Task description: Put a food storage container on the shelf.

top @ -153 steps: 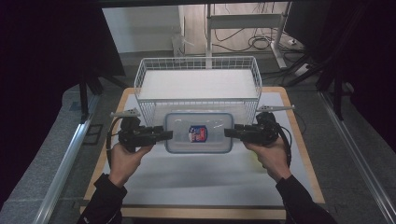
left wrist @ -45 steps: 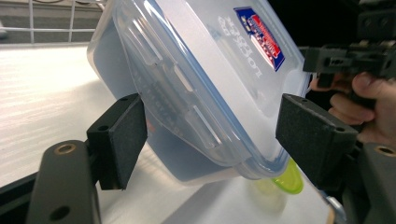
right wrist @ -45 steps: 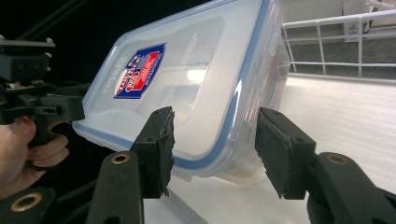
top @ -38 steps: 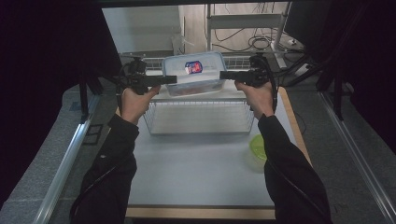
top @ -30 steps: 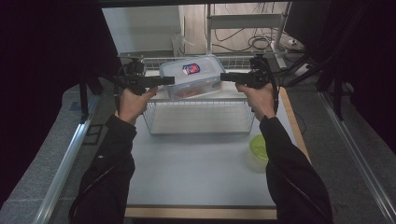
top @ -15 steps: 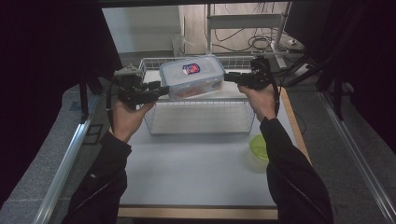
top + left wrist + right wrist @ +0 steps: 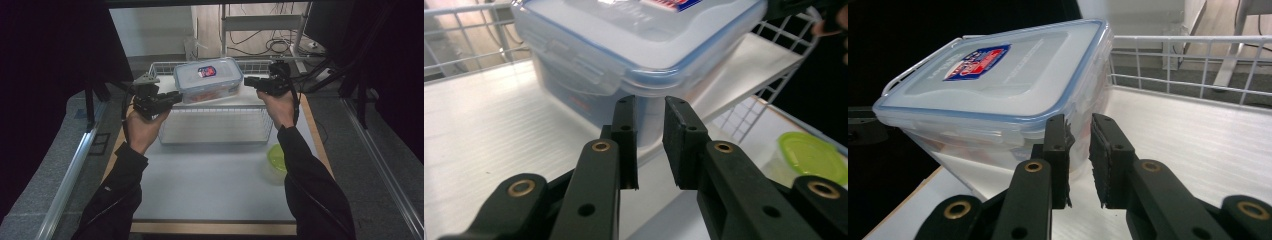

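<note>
Plastic container in basket, between grippers | both jaws nearly together, empty, just closing

The clear lidded container, blue-sealed with a red-and-blue label on its lid, sits tilted in my wire basket at the far end, orange contents faintly showing through its wall.

The person wears black long sleeves, seen at the lower left and lower right of the frame. Each hand-held gripper is black: the left hand-held gripper has brass-coloured rivets, a grey three-cornered plate and a black cable.
</note>
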Action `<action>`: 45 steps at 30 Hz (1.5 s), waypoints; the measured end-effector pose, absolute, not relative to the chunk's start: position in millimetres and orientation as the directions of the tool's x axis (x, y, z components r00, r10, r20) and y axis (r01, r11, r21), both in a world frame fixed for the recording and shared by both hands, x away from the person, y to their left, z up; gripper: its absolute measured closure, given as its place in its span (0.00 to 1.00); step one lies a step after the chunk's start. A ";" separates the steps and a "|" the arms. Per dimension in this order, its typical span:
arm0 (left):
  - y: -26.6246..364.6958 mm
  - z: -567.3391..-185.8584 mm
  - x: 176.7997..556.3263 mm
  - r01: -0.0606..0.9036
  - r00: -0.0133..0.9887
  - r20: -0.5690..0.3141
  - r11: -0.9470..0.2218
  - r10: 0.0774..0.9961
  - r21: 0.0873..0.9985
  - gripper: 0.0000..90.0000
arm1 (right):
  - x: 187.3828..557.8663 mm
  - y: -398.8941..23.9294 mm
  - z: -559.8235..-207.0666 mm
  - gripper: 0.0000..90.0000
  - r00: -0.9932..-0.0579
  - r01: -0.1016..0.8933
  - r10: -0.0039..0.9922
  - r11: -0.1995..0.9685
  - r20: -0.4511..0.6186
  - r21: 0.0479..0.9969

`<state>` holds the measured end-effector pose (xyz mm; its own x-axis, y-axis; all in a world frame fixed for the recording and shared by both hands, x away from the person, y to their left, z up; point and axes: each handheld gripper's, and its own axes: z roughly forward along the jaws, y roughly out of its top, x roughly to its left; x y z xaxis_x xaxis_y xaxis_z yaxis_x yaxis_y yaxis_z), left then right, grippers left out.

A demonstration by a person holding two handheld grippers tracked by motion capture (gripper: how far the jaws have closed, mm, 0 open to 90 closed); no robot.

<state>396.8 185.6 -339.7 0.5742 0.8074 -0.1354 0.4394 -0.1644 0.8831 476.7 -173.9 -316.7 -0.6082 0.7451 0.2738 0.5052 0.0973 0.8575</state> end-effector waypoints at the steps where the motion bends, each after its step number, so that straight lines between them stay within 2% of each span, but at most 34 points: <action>1: 185.7 -340.8 399.3 0.445 0.571 -0.143 -0.159 0.808 0.881 0.84 | 477.5 -173.7 -317.0 0.86 -0.605 0.505 0.748 0.096 0.273 0.858; 13: 186.5 -338.4 423.2 0.477 0.522 -0.168 -0.122 0.836 0.871 0.83 | 479.6 -169.6 -317.1 0.88 -0.599 0.501 0.758 0.105 0.257 0.859; 20: 188.9 -339.4 422.0 0.471 0.532 -0.173 -0.120 0.829 0.874 0.82 | 474.2 -170.3 -317.0 0.86 -0.612 0.486 0.753 0.120 0.240 0.866; 23: 192.3 -339.7 414.8 0.456 0.552 -0.166 -0.130 0.817 0.880 0.76 | 469.5 -172.2 -317.9 0.83 -0.621 0.473 0.752 0.133 0.222 0.871; 34: 195.6 -345.1 394.0 0.415 0.603 -0.114 -0.189 0.789 0.890 0.45 | 445.7 -176.3 -324.9 0.66 -0.671 0.440 0.718 0.189 0.182 0.878; 45: 182.9 -355.7 364.6 0.377 0.666 -0.076 -0.248 0.742 0.892 0.29 | 416.0 -171.3 -336.9 0.51 -0.718 0.408 0.685 0.269 0.125 0.872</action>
